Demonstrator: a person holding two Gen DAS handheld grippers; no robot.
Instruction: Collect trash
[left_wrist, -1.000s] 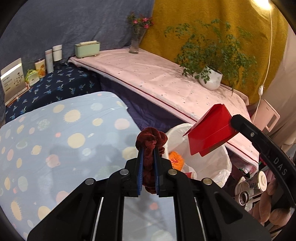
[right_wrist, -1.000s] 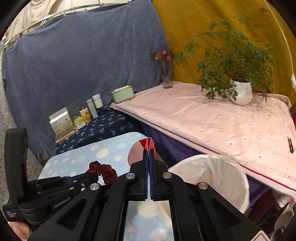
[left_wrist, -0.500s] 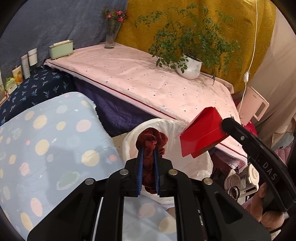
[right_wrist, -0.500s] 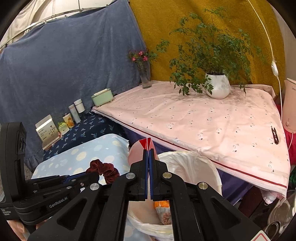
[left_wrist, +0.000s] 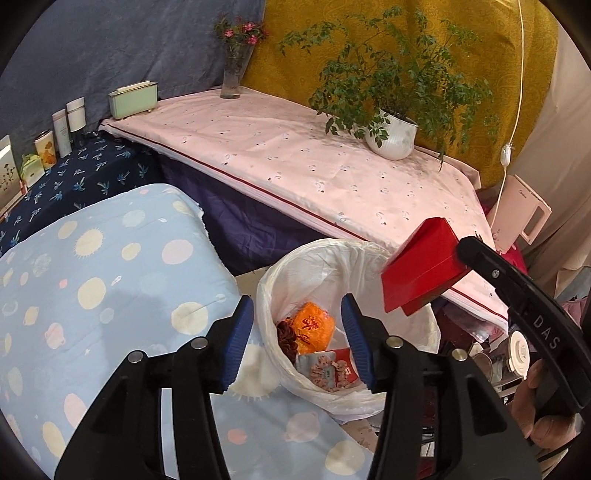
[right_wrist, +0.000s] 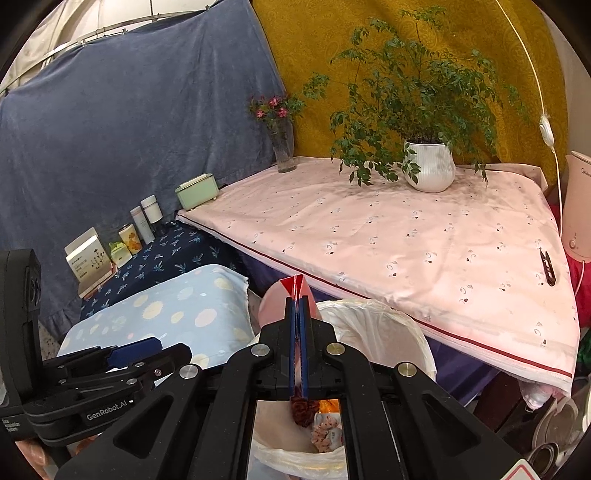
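Left wrist, one scrunchie (left_wrist: 287, 334), one bin (left_wrist: 332, 254)

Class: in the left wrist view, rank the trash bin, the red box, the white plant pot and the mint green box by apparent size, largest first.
1. trash bin, lined with a white bag
2. red box, held by the right gripper
3. and 4. white plant pot and mint green box look about alike; both stand farther from the camera, so no ranking.

The right gripper (right_wrist: 298, 325) pinches a red card (right_wrist: 295, 285) above the white-lined bin (right_wrist: 391, 332); trash lies inside. The left gripper (right_wrist: 147, 349) sits alongside, fingers apart
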